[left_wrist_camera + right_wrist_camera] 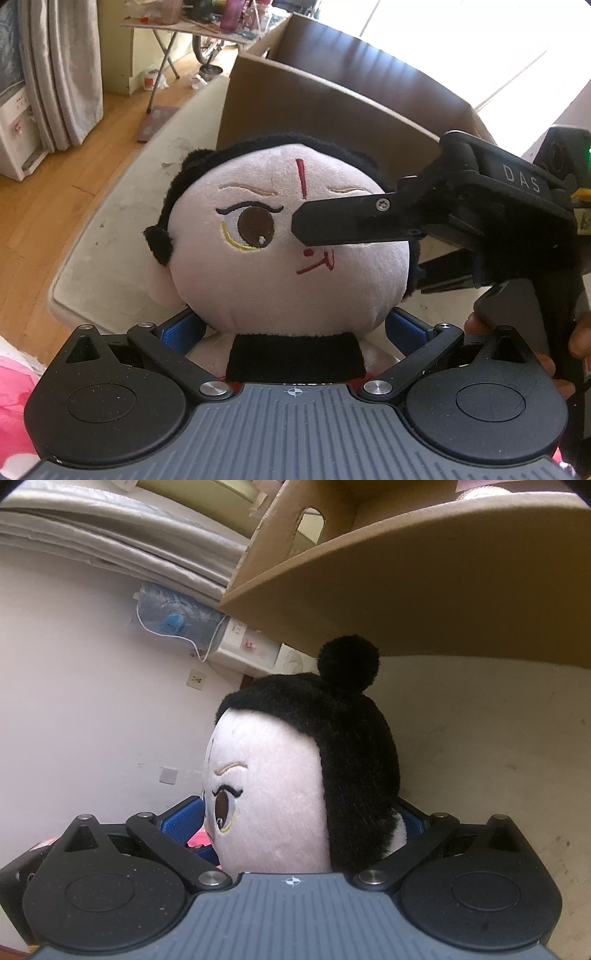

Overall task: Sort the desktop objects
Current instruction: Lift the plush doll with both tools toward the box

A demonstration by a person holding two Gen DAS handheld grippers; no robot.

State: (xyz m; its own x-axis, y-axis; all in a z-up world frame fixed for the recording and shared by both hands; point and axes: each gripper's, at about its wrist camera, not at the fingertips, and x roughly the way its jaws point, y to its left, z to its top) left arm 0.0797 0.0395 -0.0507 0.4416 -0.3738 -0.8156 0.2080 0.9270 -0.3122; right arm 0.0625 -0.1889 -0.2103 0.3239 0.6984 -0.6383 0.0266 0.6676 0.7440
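The doll (288,236) sits upright between both tools, its head facing the left wrist camera; it has a pale face, black hair, a red mark on the forehead and a black collar. The left gripper (295,332) has its blue pads (181,332) on either side of the doll's neck, pressed against the plush — clamped on it at the collar. The right gripper (351,225) comes in from the right in that view; 1 black finger lies across the doll's face, covering the second eye, and a hand (576,339) holds its grip at the frame edge. In the right wrist view the same doll (295,794) fills the gap between the blue pads (184,819), seen in profile with a black bun on top; the right gripper (295,823) is closed on the head, 1 pad at the face and 1 at the back hair. Behind the doll stands an open cardboard box (332,107) on the pale table (122,229) — the doll is just in front of its near wall. A curtain (55,66) hangs at the far left above a wooden floor (48,206).
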